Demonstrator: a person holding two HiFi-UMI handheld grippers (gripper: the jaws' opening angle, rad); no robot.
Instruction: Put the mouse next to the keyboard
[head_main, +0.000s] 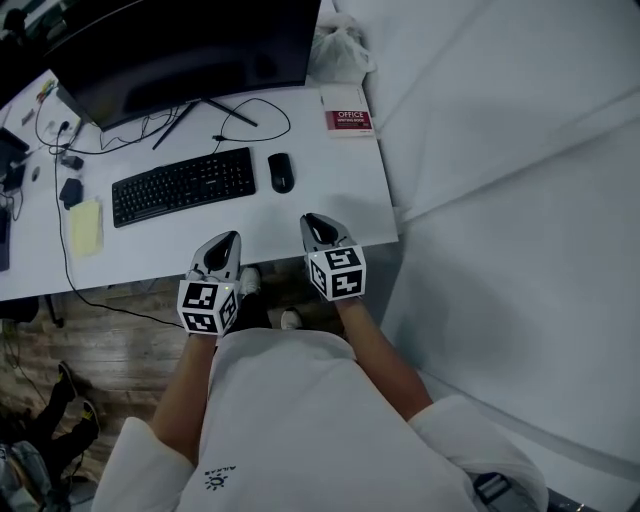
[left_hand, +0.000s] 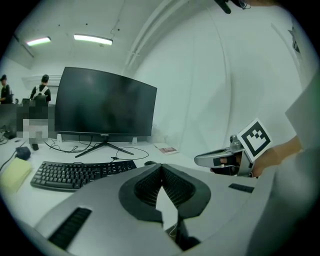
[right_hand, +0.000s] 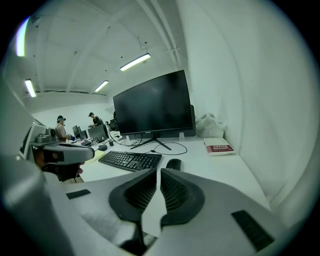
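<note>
White counter (head_main: 340, 200) holds the mouse (head_main: 281, 172) just right of the keyboard (head_main: 183, 186); with my left gripper (head_main: 230, 240) and right gripper (head_main: 313, 221) low in frame, jaws closed on nothing, I judge placement done and need only back clear.

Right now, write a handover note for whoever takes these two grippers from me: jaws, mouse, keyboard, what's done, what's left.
Left gripper: jaws together, nothing in them, over the near edge of the desk.
Right gripper: jaws together, nothing in them, beside the left one.
Mouse: on the desk just right of the keyboard, with a small gap between them.
Done: the mouse looks placed.
Left: probably nothing.
</note>
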